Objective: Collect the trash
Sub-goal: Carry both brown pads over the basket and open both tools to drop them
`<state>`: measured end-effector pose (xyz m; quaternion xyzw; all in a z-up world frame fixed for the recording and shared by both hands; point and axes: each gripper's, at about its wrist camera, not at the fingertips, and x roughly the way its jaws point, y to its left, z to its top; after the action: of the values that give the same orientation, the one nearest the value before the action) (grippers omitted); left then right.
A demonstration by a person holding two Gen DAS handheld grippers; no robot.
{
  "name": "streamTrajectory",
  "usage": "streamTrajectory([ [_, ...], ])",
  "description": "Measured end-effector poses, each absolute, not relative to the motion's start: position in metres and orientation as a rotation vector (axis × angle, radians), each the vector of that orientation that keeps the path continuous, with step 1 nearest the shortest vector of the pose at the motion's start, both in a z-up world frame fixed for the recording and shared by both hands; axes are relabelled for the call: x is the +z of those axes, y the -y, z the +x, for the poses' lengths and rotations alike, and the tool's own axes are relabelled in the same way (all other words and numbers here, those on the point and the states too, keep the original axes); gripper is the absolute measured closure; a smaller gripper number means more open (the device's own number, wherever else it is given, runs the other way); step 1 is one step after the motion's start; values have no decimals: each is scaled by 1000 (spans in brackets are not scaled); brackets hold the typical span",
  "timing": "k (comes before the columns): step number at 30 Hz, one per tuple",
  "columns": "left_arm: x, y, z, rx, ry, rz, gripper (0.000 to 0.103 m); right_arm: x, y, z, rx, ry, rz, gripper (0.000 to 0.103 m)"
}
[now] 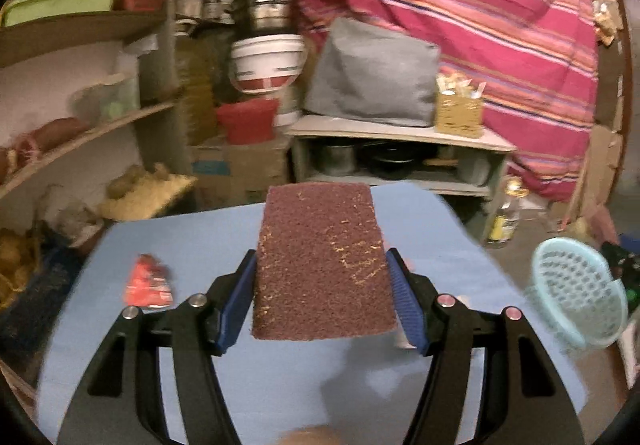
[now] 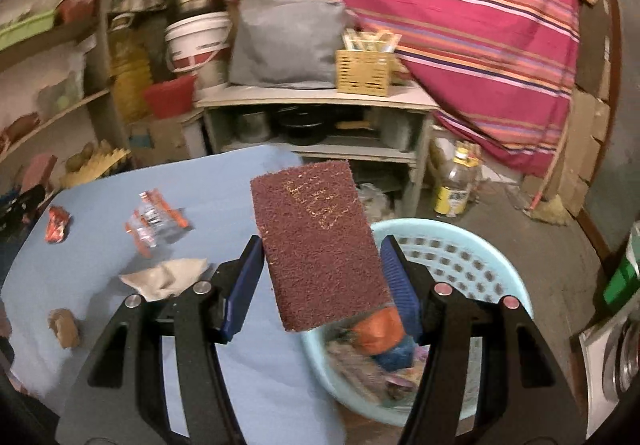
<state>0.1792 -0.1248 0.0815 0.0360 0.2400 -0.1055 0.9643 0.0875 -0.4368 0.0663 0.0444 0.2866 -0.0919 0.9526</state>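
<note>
My left gripper (image 1: 322, 261) is shut on a maroon scouring pad (image 1: 320, 265), held level above the blue table (image 1: 200, 237). A red wrapper (image 1: 146, 281) lies on the table to its left. My right gripper (image 2: 322, 245) is shut on a second maroon scouring pad (image 2: 320, 253), which sits tilted between the fingers, over the table's right edge. Below it on the floor stands a light blue basket (image 2: 460, 245) holding orange and blue trash (image 2: 380, 329). On the table to the left lie a red wrapper (image 2: 58, 223), a clear and orange wrapper (image 2: 154, 223), crumpled beige paper (image 2: 166, 277) and a brown lump (image 2: 64, 327).
The basket (image 1: 576, 293) shows at the right of the left wrist view. Behind the table stands a low shelf unit (image 2: 320, 101) with pots, a grey cushion and a yellow crate. A bottle (image 2: 454, 185) stands on the floor. Cluttered shelves fill the left wall, and a striped pink cloth hangs behind.
</note>
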Motion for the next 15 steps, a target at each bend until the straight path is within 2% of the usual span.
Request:
streamTrajectory([
  [15,56,301,170,-425,-487,119,40,45,543,61,-308,-576,214,42],
])
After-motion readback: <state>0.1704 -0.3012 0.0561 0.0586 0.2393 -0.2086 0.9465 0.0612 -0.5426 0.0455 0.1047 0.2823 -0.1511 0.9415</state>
